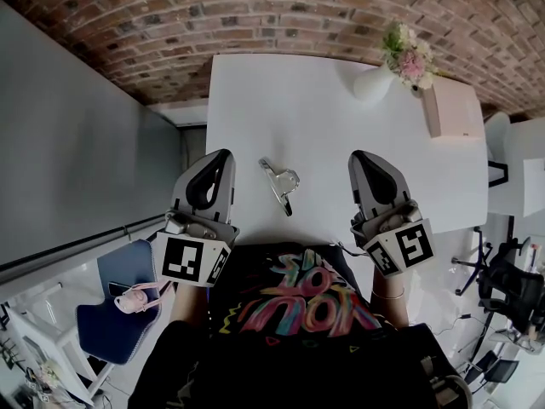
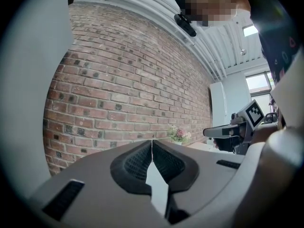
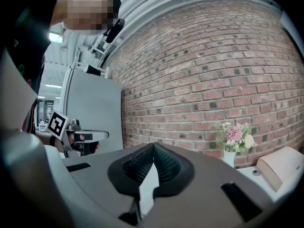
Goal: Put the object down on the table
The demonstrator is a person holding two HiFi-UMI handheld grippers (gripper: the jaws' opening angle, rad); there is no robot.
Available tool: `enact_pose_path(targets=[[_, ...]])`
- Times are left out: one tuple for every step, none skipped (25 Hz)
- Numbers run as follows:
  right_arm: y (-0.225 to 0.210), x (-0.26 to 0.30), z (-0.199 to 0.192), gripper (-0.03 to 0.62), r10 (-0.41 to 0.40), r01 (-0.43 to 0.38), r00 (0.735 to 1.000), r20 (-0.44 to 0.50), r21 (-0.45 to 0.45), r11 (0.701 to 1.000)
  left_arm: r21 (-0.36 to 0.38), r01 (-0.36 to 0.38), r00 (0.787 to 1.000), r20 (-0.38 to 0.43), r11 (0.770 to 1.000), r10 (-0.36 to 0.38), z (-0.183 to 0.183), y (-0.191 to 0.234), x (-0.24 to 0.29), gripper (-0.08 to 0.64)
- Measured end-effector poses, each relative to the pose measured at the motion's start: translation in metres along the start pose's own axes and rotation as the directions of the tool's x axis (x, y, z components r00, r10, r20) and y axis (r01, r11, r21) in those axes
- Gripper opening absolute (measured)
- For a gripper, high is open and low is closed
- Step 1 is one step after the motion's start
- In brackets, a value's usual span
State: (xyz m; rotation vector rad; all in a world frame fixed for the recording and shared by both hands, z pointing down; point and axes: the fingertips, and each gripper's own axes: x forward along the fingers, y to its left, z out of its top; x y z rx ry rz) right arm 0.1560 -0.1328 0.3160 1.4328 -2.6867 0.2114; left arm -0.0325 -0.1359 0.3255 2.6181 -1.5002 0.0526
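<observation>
A metal binder clip [image 1: 280,183] lies on the white table [image 1: 324,109], near the front edge, between the two grippers. My left gripper [image 1: 223,155] is held above the table's left front corner, jaws shut with nothing between them. My right gripper [image 1: 356,157] is level with it to the right of the clip, also shut and empty. In the left gripper view the jaw tips [image 2: 152,142] meet, and the right gripper [image 2: 237,129] shows at the right. In the right gripper view the jaw tips [image 3: 153,145] meet too.
A white vase of pink flowers [image 1: 387,66] stands at the table's far right, beside a pale pink box [image 1: 451,109]. A brick wall [image 1: 281,7] runs behind the table. A blue chair with a pink bag [image 1: 128,301] is at the lower left.
</observation>
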Motion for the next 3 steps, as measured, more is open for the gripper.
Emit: enact_pose_path(targets=[[0.0002,0.0002,0.0017,0.017,0.003,-0.003,1.000,0.008,0.006,1.000,0.001,-0.001,1.000,0.002,1.000,0.001,0.0002,0.0002,-0.0001,0.026],[0.0002,0.0004,0.0031,0.017,0.006,-0.006,1.000,0.014,0.009,1.000,0.002,-0.001,1.000,0.004,1.000,0.001,0.0004,0.0005,-0.0001,0.026],[0.0000,0.0007,0.0043,0.017,0.009,-0.009,1.000,0.020,0.011,1.000,0.003,-0.002,1.000,0.006,1.000,0.002,0.0006,0.0008,-0.0002,0.025]])
